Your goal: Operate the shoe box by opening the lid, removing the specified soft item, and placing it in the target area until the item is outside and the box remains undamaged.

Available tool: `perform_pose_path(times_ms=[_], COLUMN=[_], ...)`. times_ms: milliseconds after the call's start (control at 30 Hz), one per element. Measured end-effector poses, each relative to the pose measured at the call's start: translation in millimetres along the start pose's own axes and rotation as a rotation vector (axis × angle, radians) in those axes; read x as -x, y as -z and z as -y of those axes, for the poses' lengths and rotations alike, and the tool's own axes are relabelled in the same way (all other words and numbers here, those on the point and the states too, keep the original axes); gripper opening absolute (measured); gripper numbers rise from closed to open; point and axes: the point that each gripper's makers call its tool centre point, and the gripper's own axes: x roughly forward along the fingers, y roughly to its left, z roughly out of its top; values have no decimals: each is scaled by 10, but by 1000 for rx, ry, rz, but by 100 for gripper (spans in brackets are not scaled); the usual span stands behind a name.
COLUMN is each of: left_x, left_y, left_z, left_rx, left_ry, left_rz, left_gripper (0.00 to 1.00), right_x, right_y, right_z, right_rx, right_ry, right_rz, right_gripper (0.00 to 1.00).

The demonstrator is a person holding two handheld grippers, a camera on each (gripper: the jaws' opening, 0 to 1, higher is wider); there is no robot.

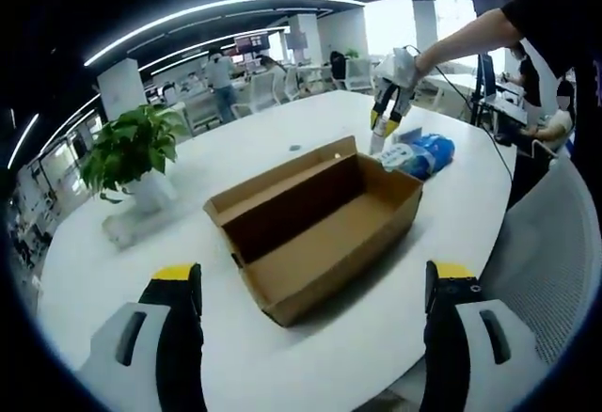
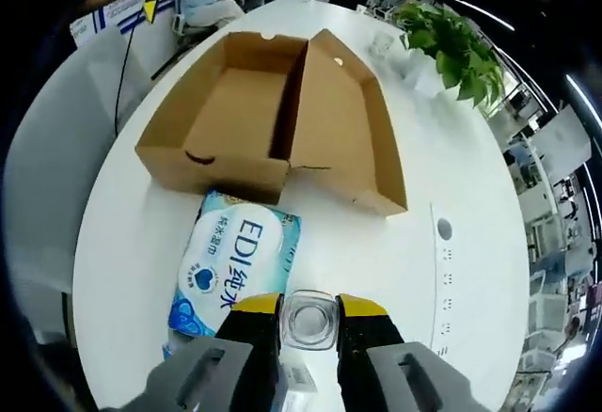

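The tissue pack [image 2: 235,271] lay outside the open box [image 2: 273,120]; right claw [image 2: 308,323] hovered nearly closed, empty; left claw [image 1: 315,290] spread wide, empty.

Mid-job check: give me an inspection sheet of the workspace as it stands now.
Surface: white table, mostly bare.
Job's things: shoe box open, lid folded back, empty inside; blue tissue pack lying on the table just outside it.
Clutter: potted plant; small clear glass block between the right jaws.
Grippers: left gripper open, short of the box; right gripper beside the pack, jaws close together.
Cables: one trailing from the right gripper.
Surroundings: open office, people at desks.
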Motion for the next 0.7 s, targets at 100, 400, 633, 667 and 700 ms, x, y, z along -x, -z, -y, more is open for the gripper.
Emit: perform_pose_path(times_ms=[100,400,633,667,700], left_x=[3,-25,-45,-45,-47], left_y=[29,90,105,105,106], left_z=[-12,-29,-33,-34,-36], left_rx=[7,21,28,29,29], left_ry=[-4,-7,-4,-4,-4], left_rz=[-4,-18,-23,-23,-23], left_gripper=[98,96,95,95,95], right_x=[-27,-52,-50,-48,-48], right_y=[5,-24,-57,-61,-66], right_z=[-21,-21,52,62,73], right_rx=[-6,-34,-41,-43,-43], right_ry=[-18,-37,-26,-25,-24], right_rz=[-1,13,19,20,20], right_gripper=[18,18,18,18,18])
